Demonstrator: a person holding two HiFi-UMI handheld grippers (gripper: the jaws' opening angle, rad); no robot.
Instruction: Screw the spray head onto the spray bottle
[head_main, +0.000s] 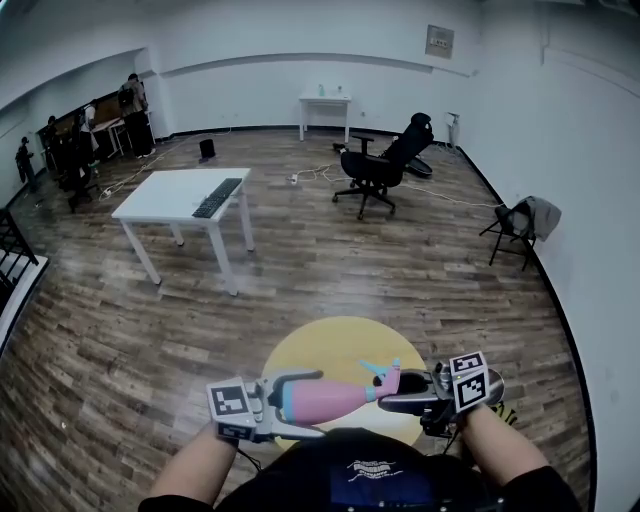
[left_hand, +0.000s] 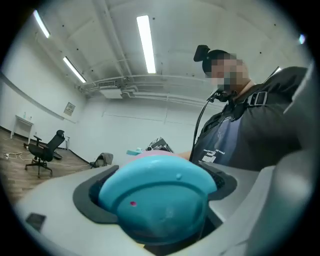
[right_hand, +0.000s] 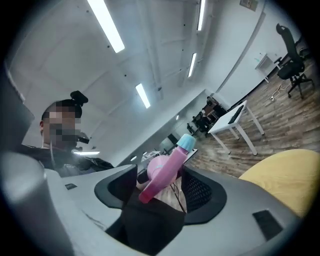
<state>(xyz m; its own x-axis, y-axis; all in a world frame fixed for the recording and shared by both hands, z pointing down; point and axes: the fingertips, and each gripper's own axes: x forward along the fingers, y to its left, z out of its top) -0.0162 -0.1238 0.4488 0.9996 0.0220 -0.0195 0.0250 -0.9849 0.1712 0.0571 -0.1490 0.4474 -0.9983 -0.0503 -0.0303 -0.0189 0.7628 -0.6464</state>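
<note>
Pink spray head (blue-tipped) stands between the right gripper's parted jaws; yellow table at four o'clock.

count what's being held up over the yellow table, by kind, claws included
spray bottle: 1
spray head: 1
claws: 2 (left claw, right claw)
total: 4

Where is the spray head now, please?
Head view, lower right of centre: the spray head meets the bottle, between the jaws of the right gripper, over the yellow table.
</note>
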